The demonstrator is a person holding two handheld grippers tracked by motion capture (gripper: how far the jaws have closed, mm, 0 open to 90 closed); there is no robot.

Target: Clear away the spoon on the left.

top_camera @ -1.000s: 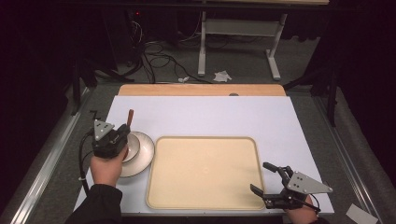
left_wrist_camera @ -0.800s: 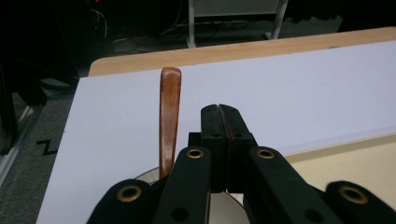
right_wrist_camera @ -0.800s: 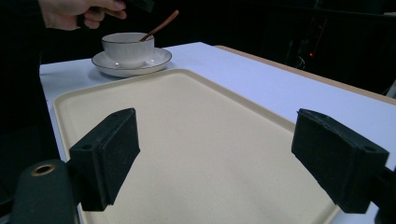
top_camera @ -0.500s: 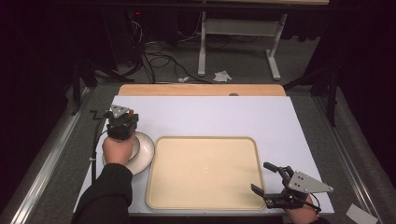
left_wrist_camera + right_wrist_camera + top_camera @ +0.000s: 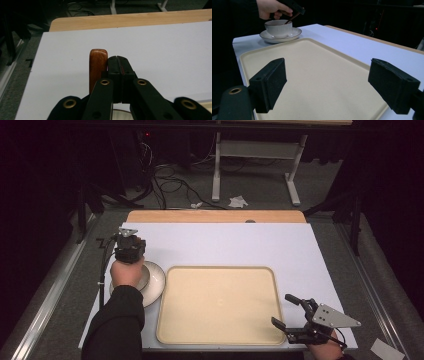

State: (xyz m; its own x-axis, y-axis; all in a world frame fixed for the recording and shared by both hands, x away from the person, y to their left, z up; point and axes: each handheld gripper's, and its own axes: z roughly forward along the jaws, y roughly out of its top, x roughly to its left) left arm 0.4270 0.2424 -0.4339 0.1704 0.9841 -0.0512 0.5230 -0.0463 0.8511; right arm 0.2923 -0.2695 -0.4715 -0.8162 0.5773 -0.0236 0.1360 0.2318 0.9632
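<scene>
Three views, one table

The table [image 5: 300,245] is seen from above and behind; the tray [image 5: 317,82] is viewed low and close from the right gripper view, and is shared with the high view.

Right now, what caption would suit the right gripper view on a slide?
Open black jaws of the right gripper hover over a beige tray; beyond, a hand reaches over a white cup on its saucer.

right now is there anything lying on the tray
No, the beige tray is bare in the high view; the cup and saucer sit beside it on the table.
</scene>
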